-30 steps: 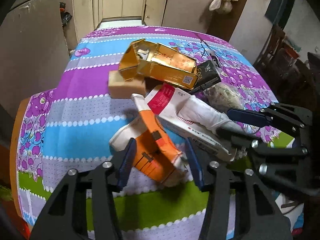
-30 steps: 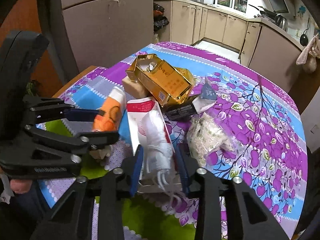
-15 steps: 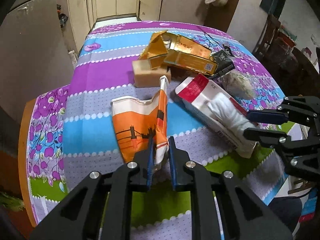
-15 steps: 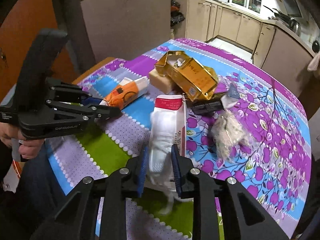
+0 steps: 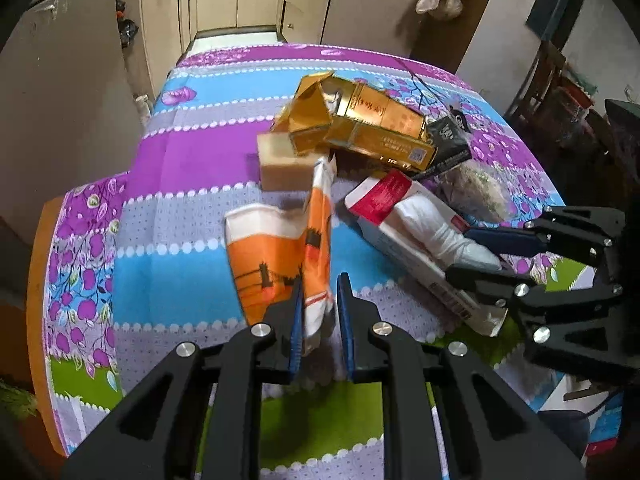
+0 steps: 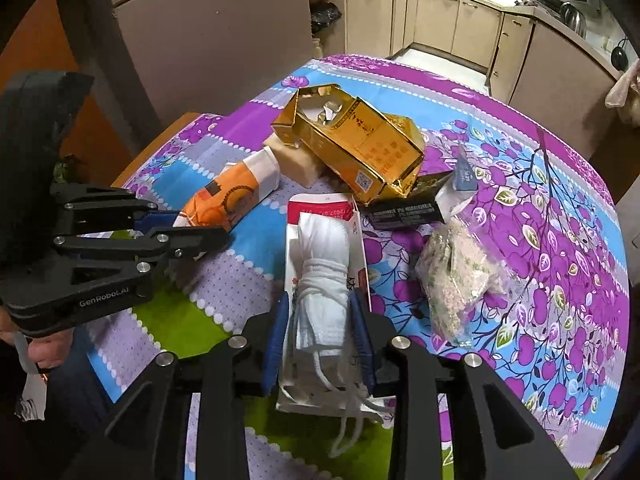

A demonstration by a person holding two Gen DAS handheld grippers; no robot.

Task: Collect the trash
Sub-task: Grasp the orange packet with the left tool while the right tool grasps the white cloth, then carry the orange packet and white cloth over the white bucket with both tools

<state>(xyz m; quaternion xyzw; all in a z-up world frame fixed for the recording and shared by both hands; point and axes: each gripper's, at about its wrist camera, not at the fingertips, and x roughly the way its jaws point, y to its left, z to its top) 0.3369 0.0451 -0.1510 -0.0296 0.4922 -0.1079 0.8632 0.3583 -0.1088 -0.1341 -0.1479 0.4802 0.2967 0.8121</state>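
two grippers work the near edge of the patterned tablecloth [image 5: 192, 208]: the left gripper [image 5: 318, 316] pinches a limp, light orange-and-white paper bag [image 5: 276, 256] by its near edge, while the right gripper [image 6: 320, 332], jaws opening, straddles a soft white cloth bundle [image 6: 324, 268] atop its flimsy red-and-white carton [image 6: 320, 208].

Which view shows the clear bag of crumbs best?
The right wrist view: the clear bag of crumbs lies in full sight on the tablecloth, beside the white box. In the left wrist view only part of the bag shows, small and far, behind that box.
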